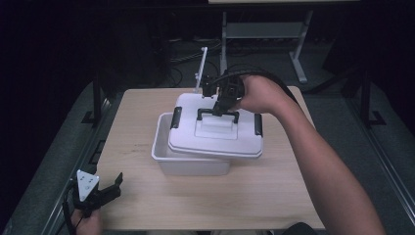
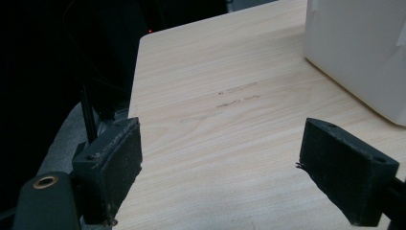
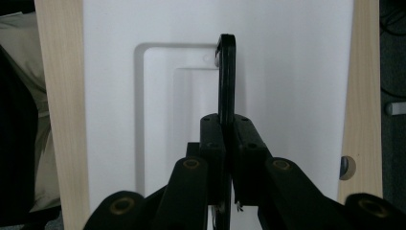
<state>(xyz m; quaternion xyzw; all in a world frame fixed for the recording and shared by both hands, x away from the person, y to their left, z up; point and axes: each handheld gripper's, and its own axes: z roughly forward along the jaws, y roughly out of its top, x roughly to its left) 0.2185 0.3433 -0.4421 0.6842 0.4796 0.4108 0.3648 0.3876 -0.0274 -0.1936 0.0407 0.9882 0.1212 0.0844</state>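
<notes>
Lid [image 1: 215, 129], white plastic, hanging from its black handle [image 3: 226, 72], which is being pinched flat between the closed jaws of the right gripper [image 3: 229, 127]. Handle bar running straight ahead from the pads, thin and stiff, filling the whole gap. Below and beyond the jaws, lid panel spreading wide to both sides, recessed rectangle under the handle. Sitting skewed over the white bin [image 1: 169, 156], offset toward the right, one bin corner showing uncovered at the left; whether resting on the rim or just clear, cannot tell. Judging as light, rigid, smooth-skinned; probably swinging or tilting about the handle if moved fast, since the grip is narrow and central. Handle middle looking like the best hold; black latches [image 1: 176, 117] at the ends being poorer, off-balance options. Further out, left gripper [image 1: 110, 188] idling well apart at the near left table [image 1: 274, 196] corner, jaws standing wide, nothing between them, bare wood ahead, bin wall off to one side.
</notes>
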